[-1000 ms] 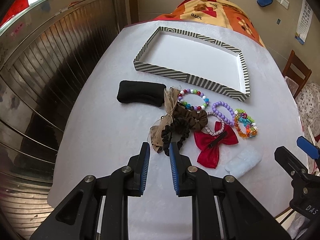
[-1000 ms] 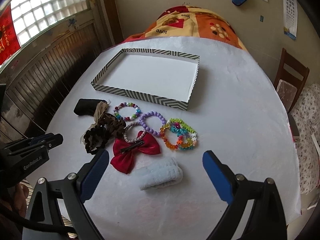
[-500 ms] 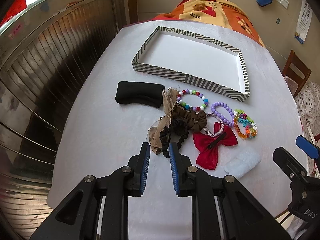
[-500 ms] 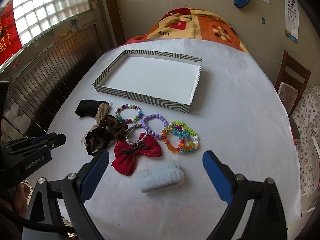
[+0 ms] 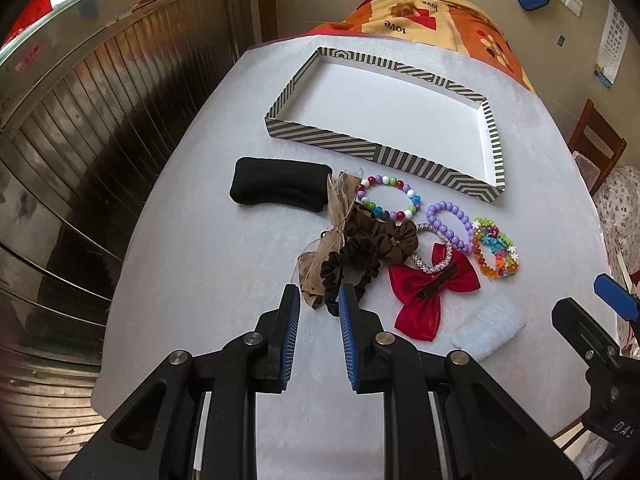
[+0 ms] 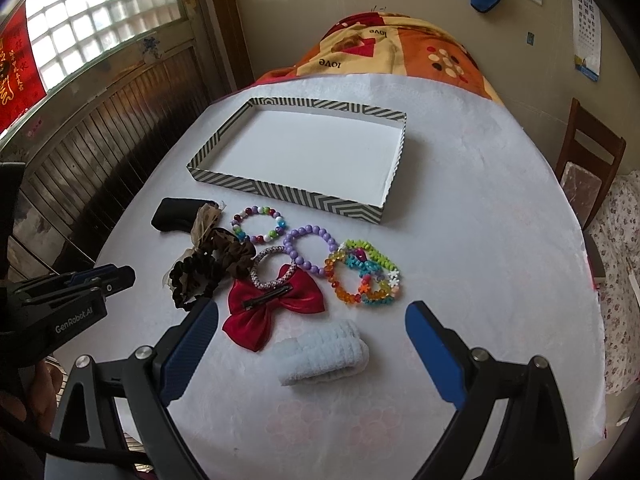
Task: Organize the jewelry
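Note:
Hair ties and bracelets lie in a cluster on the white table: a black scrunchie point(image 5: 352, 260), a brown scrunchie point(image 5: 384, 236), a red bow point(image 5: 424, 292), a multicolour bead bracelet point(image 5: 384, 180), a purple bead bracelet point(image 5: 452, 234) and a pale blue fluffy band point(image 6: 324, 356). Behind them stands an empty striped tray point(image 5: 360, 148). My left gripper point(image 5: 320, 294) hovers just short of the black scrunchie, jaws a narrow gap apart with nothing between them. My right gripper point(image 6: 312, 312) is wide open above the red bow point(image 6: 272, 304) and the fluffy band, holding nothing.
A black pad point(image 5: 276, 186) lies left of the cluster, beside a beige lace bow point(image 5: 340, 204). Bright flower-bead bracelets point(image 6: 364, 276) sit on the right. A wooden chair point(image 6: 588, 168) stands past the table's right edge; dark wall panelling runs along the left.

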A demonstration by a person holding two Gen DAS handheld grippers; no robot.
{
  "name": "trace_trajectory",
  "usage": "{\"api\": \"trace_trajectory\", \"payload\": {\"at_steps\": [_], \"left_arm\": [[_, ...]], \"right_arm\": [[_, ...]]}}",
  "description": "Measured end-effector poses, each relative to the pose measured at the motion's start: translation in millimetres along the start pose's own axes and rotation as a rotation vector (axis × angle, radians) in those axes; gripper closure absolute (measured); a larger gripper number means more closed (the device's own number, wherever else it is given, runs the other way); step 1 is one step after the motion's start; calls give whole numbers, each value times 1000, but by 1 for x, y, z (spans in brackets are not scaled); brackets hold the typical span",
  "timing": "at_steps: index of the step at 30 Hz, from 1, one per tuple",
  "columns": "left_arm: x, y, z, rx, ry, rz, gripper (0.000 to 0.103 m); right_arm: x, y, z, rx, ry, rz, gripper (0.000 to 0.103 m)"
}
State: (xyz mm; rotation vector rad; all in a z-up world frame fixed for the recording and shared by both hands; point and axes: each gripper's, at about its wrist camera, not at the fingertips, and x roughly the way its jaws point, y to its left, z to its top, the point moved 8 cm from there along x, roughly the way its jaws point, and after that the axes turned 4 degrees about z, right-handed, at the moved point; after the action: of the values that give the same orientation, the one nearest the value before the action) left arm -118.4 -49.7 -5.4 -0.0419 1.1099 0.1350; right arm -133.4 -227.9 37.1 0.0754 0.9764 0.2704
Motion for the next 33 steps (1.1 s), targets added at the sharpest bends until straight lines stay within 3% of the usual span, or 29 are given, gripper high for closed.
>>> {"api": "trace_trajectory", "payload": {"at_steps": [19, 30, 33], "left_arm": [[10, 10, 0, -19, 40, -17, 93], [19, 11, 0, -12, 83, -134, 93], [24, 3, 0, 5, 99, -162, 87]], "right_arm": [[10, -7, -1, 3, 17, 3, 6], [22, -25, -4, 20, 44, 7, 6], [25, -30, -2, 24, 45, 7, 6]]}}
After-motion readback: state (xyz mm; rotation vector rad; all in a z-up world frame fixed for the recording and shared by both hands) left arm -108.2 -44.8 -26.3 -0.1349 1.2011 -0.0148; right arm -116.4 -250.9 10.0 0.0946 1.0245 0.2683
